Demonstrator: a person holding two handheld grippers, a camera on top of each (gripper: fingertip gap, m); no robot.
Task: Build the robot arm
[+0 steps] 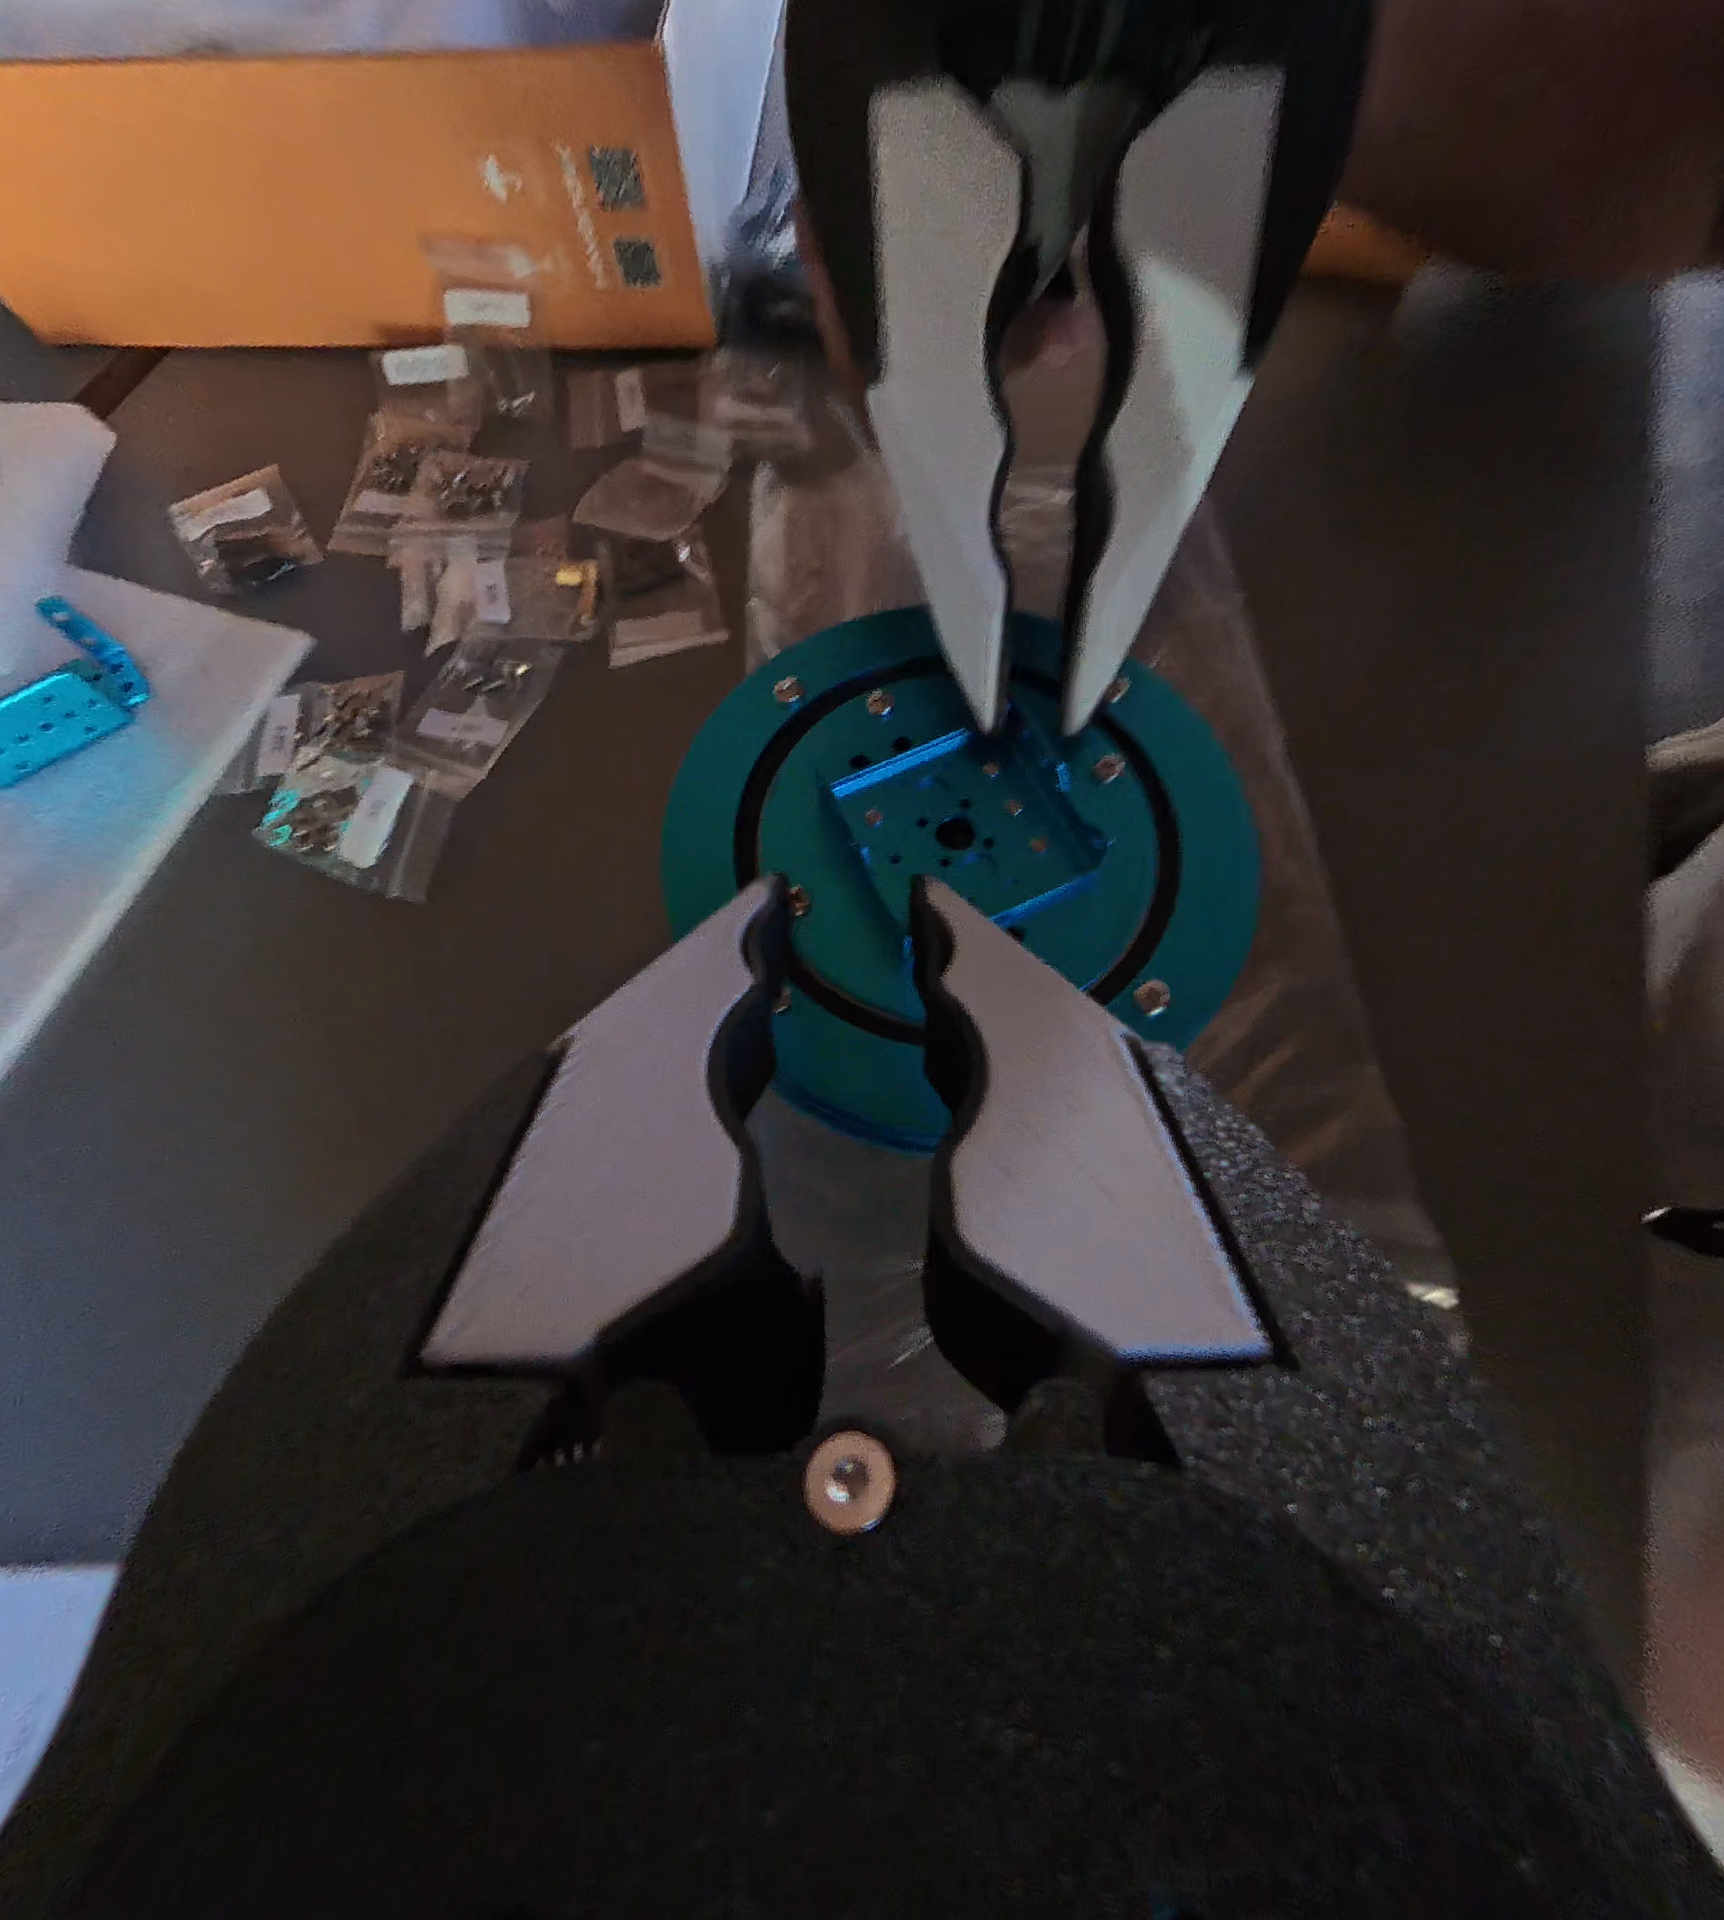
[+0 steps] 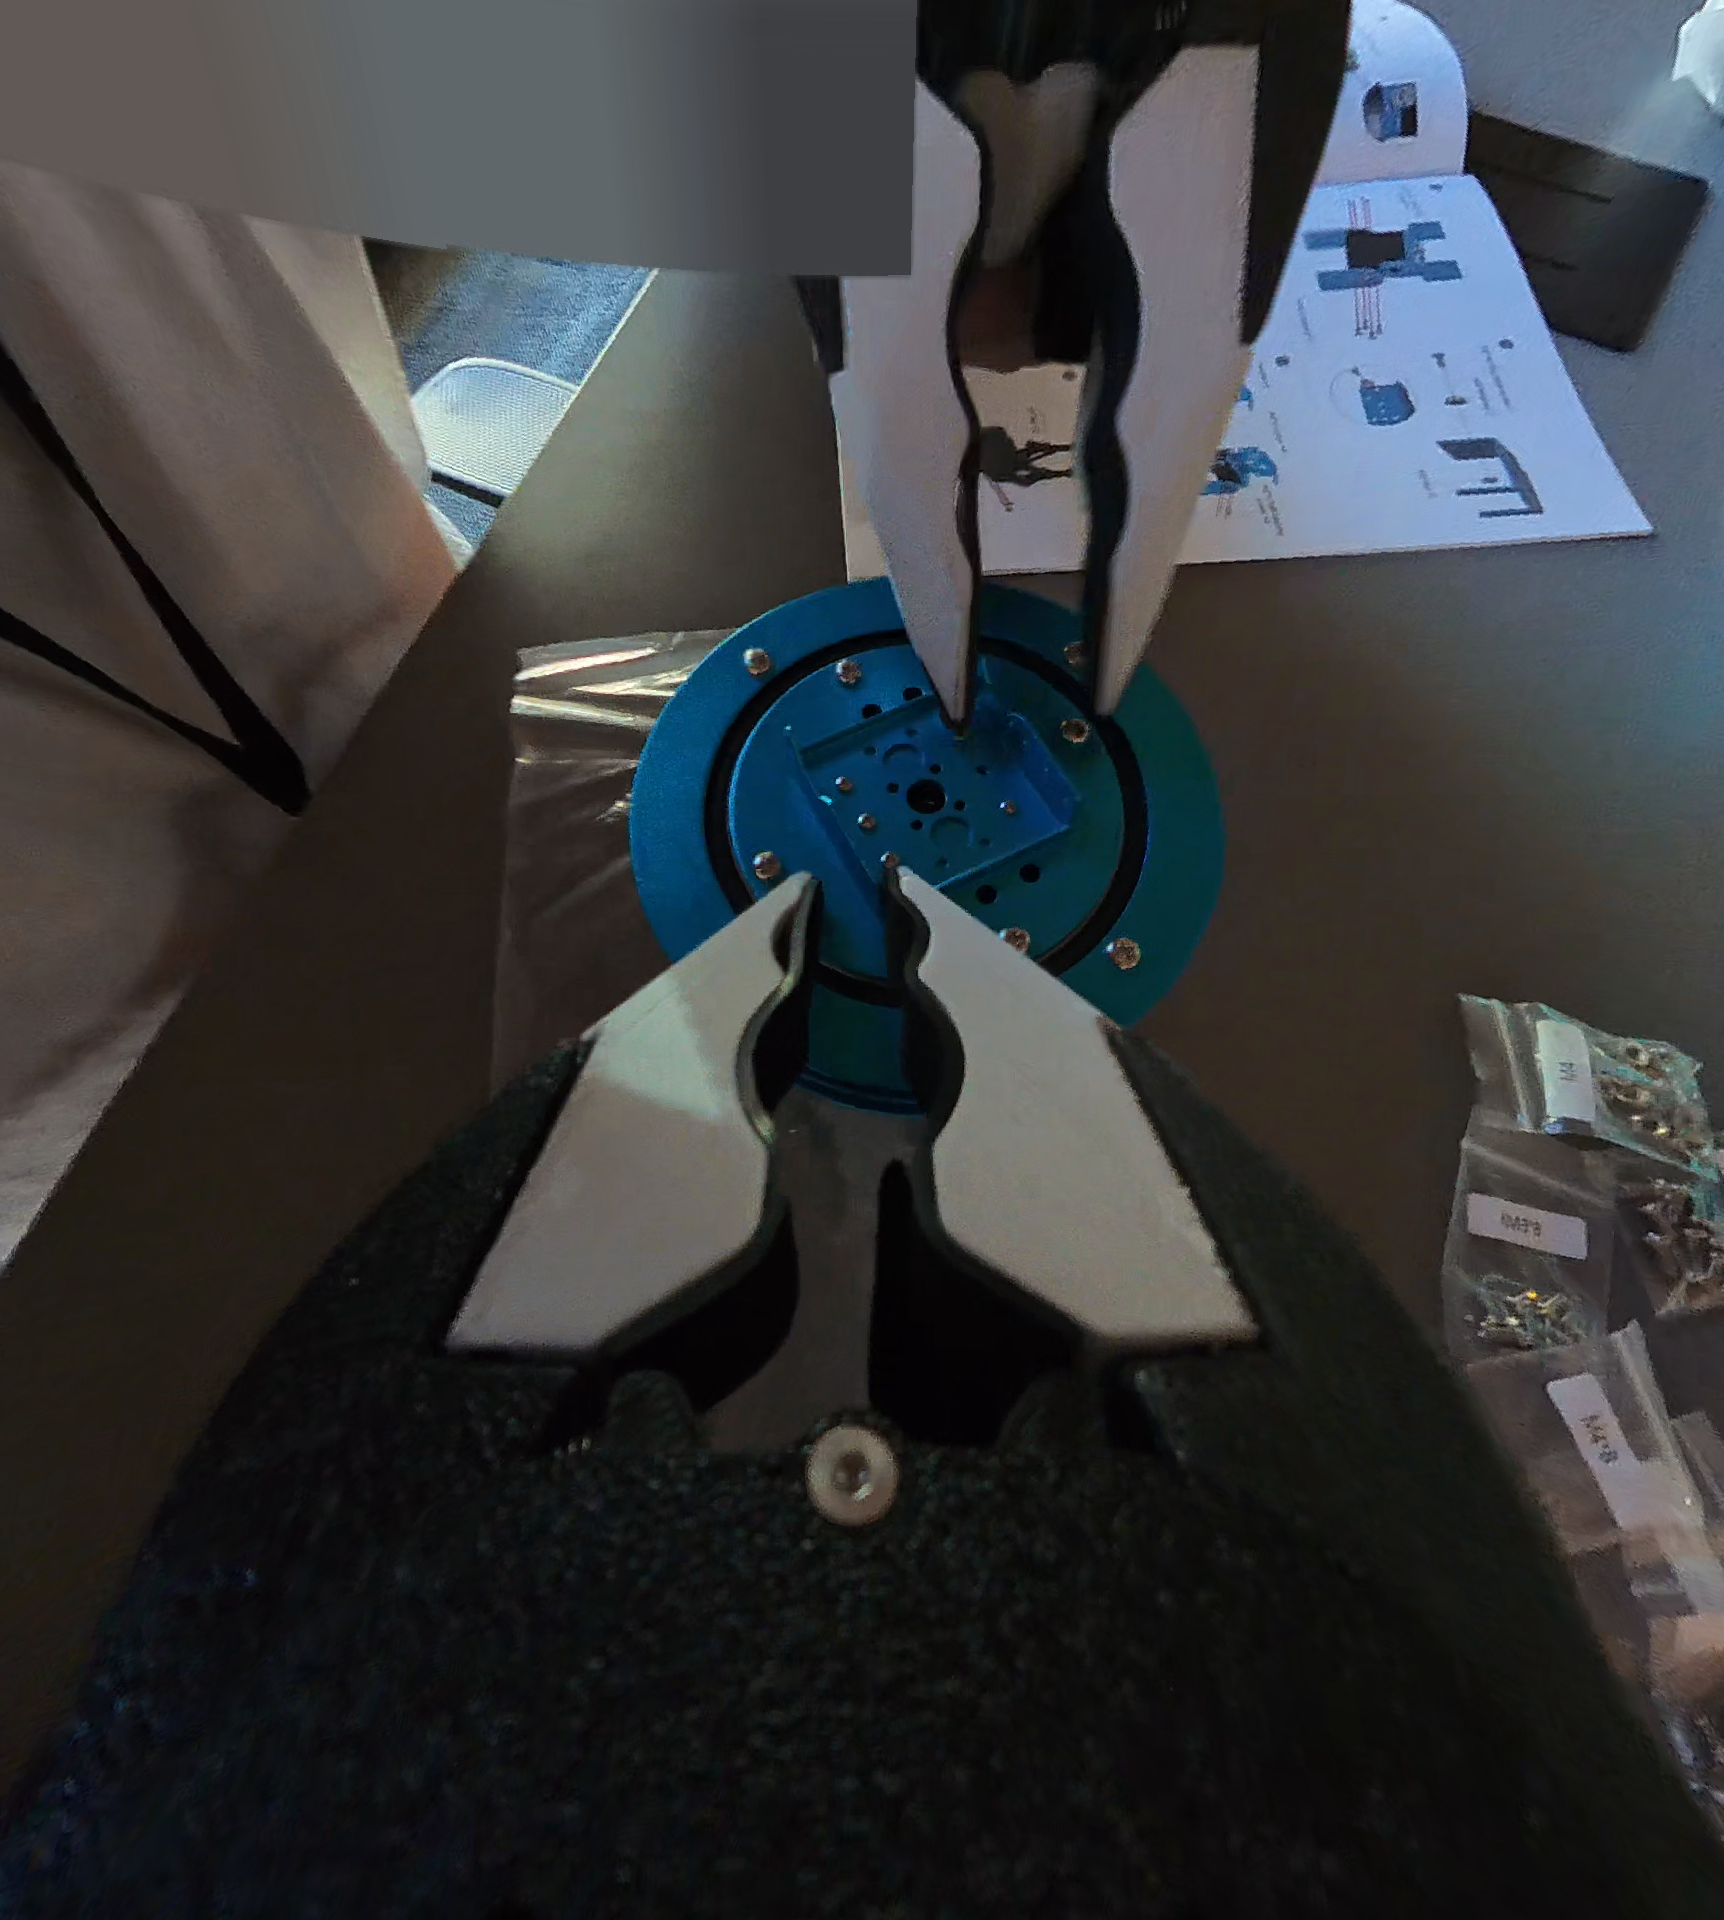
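Both views are dim and warm-toned, the brown table (image 1: 214, 1091) in shade. Around the blue disc (image 1: 1211, 862) the picture is fairly sharp; farther out it smears and bends, as with the orange box (image 1: 266, 197). Brighter light falls on the paper sheet (image 2: 1409, 416) beyond the disc.

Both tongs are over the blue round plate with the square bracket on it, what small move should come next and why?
Probably ease the left tongs forward and down to straddle the near wall of the square bracket. Both tongs are open and grip nothing; the right tongs sit at the opposite side of the blue round plate, so the bracket is unheld.
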